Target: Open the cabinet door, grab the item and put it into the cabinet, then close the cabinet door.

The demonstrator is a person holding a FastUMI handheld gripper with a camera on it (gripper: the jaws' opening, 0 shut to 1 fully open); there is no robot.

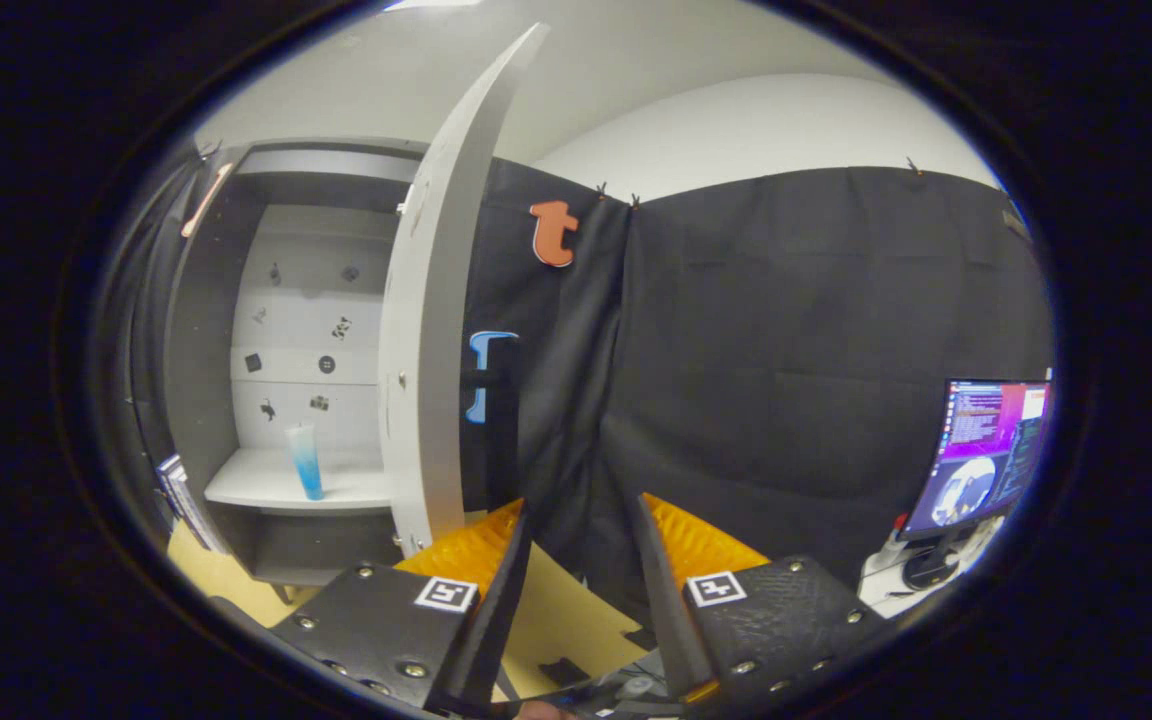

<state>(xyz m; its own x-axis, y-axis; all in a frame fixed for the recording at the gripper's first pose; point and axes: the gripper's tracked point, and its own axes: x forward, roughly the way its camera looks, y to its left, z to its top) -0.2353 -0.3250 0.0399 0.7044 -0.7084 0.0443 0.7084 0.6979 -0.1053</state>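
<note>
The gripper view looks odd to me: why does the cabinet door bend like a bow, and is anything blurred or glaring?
Gripper view: the fisheye lens bows the open grey cabinet door; light is even and soft; the bright monitor screen glows but is smeared near the rim; the translucent blue cup on the white shelf looks fairly sharp; the open gripper holds nothing.

Parted tongs gripping nothing, open cabinet door edge-on just ahead, barring the straight path to the shelf holding a blue cup.
</note>
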